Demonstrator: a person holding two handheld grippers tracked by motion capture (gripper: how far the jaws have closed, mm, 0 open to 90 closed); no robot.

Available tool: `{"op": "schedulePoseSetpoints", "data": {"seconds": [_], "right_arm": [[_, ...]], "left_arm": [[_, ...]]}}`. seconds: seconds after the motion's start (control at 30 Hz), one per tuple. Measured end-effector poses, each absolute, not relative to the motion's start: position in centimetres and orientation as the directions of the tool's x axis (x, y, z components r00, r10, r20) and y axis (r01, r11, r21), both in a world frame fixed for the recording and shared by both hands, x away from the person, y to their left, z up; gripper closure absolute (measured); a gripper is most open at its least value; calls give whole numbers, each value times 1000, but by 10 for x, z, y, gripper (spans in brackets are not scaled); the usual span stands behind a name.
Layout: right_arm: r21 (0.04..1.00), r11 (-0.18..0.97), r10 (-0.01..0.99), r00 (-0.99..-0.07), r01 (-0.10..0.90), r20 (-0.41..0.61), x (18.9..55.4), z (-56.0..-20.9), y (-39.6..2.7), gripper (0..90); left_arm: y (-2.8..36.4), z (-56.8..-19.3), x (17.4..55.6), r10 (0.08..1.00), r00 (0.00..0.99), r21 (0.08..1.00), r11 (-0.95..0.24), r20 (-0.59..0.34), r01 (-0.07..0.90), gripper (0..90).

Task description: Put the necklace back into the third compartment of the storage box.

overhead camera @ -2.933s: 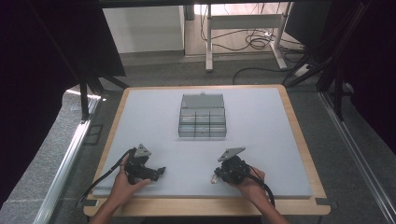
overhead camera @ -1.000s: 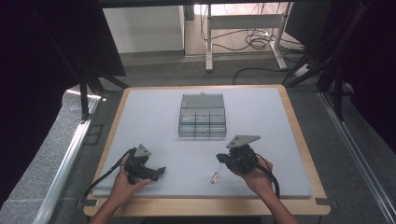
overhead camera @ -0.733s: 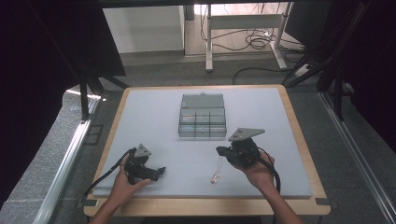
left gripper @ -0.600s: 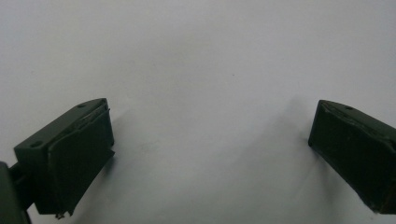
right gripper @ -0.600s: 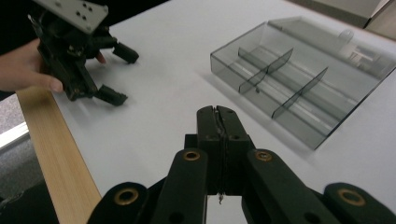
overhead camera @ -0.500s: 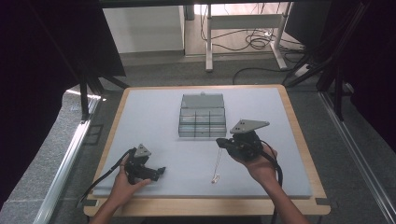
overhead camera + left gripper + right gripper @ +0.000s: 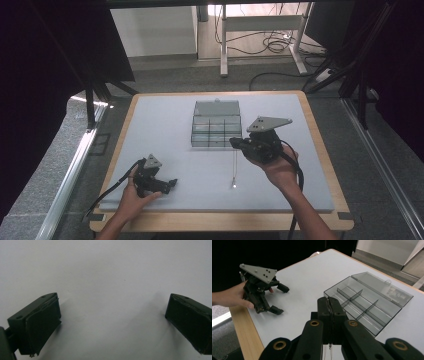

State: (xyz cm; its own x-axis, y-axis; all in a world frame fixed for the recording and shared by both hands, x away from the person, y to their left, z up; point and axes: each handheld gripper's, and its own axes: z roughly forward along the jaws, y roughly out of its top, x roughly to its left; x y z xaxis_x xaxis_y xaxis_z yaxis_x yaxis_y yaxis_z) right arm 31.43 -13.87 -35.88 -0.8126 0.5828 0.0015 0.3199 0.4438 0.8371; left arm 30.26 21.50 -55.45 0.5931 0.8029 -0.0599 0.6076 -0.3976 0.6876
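Note:
My right gripper point(image 7: 235, 144) is raised above the table just in front of a clear compartment box point(image 7: 216, 125). It is shut on a thin necklace chain point(image 7: 234, 167), which hangs straight down to a small bright pendant point(image 7: 233, 185) near the tabletop. In the right gripper view the jaws are pressed together point(image 7: 329, 302), the chain point(image 7: 329, 346) shows below them, and the box point(image 7: 332, 290) lies open ahead with its lid flat behind. My left gripper point(image 7: 170, 184) rests low on the table at front left, open, with bare white table between its jaws point(image 7: 110, 322).
The white tabletop point(image 7: 165, 135) has a wooden rim point(image 7: 220, 222). The box's compartments look empty. The left gripper point(image 7: 280, 299) and the hand holding it show near the table's edge in the right gripper view. Desk legs and cables lie on the floor beyond.
My right gripper has risen and moved forward and right toward the box, drawing the chain up off the table until it hangs. The left gripper has stayed put.

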Motion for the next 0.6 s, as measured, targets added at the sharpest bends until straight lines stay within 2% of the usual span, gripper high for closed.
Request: {"op": "schedulePoseSetpoints", "data": {"seconds": [0.37,0.6], "right_arm": [[857,418,588,-809,302,-2,318,-336,-135,877],[858,408,591,-807,312,13,323,-333,-133,876]], "left_arm": [[215,-554,303,802,595,687,-400,-59,607,0],[215,-554,303,802,594,686,-399,-60,608,0]]}}
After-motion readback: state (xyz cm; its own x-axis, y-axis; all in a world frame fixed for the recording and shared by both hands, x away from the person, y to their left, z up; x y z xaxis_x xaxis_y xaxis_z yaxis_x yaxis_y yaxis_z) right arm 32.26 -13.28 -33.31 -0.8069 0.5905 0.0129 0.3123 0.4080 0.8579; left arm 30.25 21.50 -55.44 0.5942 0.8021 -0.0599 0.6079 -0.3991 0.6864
